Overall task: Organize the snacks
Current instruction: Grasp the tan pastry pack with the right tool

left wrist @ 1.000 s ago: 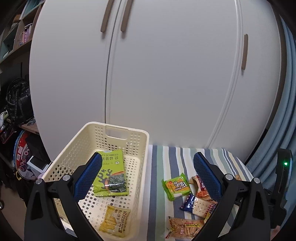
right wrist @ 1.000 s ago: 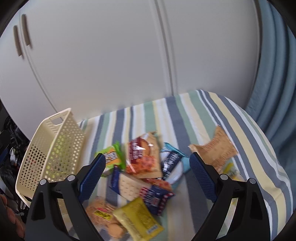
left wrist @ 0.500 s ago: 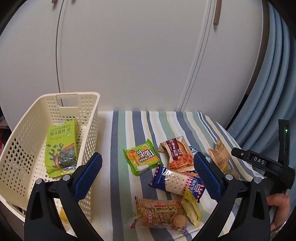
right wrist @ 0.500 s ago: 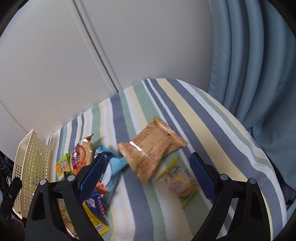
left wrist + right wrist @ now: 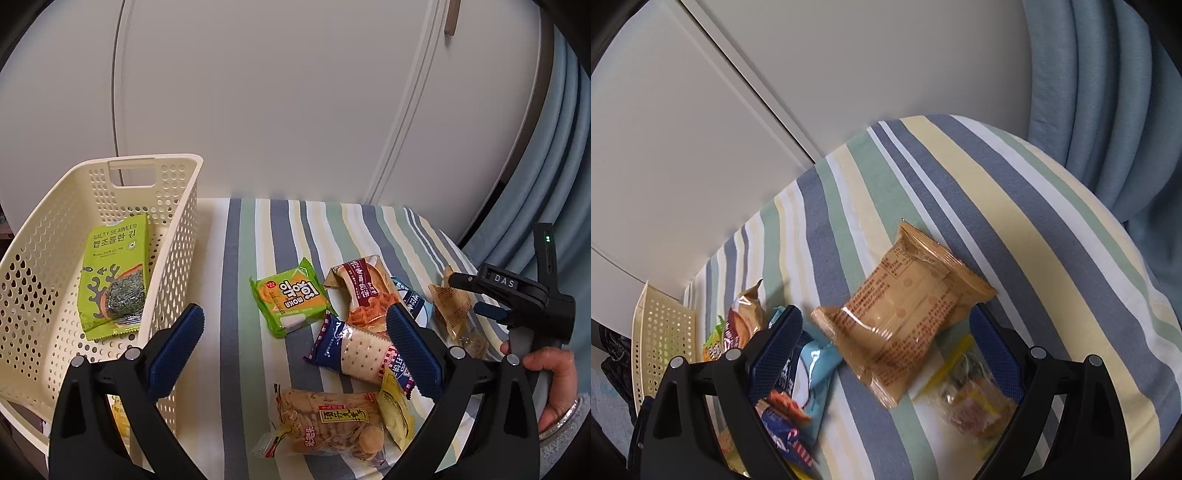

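Observation:
A cream perforated basket (image 5: 177, 236) stands on the left of the striped cloth and holds a green seaweed pack (image 5: 114, 280). Loose snacks lie to its right: a green pack (image 5: 288, 302), a red-brown pack (image 5: 364, 291), a blue cracker pack (image 5: 351, 347) and a biscuit pack (image 5: 332, 417). My left gripper (image 5: 295, 343) hovers open above them, holding nothing. My right gripper (image 5: 886, 336) is open low over a tan pack (image 5: 905, 314), one finger at each side of it. A clear yellow pack (image 5: 975, 395) lies under its right finger, a light blue pack (image 5: 812, 369) by the left one.
White cabinet doors (image 5: 295, 110) stand just behind the cloth's far edge. A blue curtain (image 5: 1108, 110) hangs along the right side. A hand (image 5: 550, 373) holds the right tool at the right edge of the left wrist view. Bare striped cloth (image 5: 1015, 206) lies beyond the tan pack.
The left view has swung from the basket towards the snack pile. The right gripper has moved right and lower, from over the pile to around the tan pack. Both stayed open.

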The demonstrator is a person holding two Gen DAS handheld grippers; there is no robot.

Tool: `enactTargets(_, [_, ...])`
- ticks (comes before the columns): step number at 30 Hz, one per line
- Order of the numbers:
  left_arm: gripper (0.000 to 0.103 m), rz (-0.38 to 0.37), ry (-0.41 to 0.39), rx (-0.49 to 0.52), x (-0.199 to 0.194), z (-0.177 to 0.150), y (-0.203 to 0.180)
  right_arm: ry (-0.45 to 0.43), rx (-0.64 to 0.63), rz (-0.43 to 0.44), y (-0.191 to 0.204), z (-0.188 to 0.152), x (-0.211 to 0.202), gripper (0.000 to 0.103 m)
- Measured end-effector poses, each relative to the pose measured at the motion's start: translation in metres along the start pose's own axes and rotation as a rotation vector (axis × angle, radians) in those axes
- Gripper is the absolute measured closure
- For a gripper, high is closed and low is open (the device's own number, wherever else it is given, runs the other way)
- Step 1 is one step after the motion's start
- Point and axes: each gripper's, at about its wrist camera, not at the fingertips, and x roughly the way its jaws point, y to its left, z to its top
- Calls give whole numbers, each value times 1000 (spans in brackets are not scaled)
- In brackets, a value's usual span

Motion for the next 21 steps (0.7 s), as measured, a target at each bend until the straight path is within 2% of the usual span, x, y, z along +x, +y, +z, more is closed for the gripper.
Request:
enactTargets(5, [3,-2,6,12,2,-1,-1,16,10,-32,4,12,21,13])
enactTargets(10, [3,17,10,33,4,-3,-3,39,-24,-54,9,7,38,30])
enactTargets(11, [3,18,10,34,5,-3,-4,46,-33,-57,9,6,41,36])
enactTargets(14, [3,1,10,29,3,-2,-5,35,-81,-80,7,4,42,46])
enactTargets(21, [3,-7,34,78,16,6,-21,5,-88,-22,-7,5,29,49])
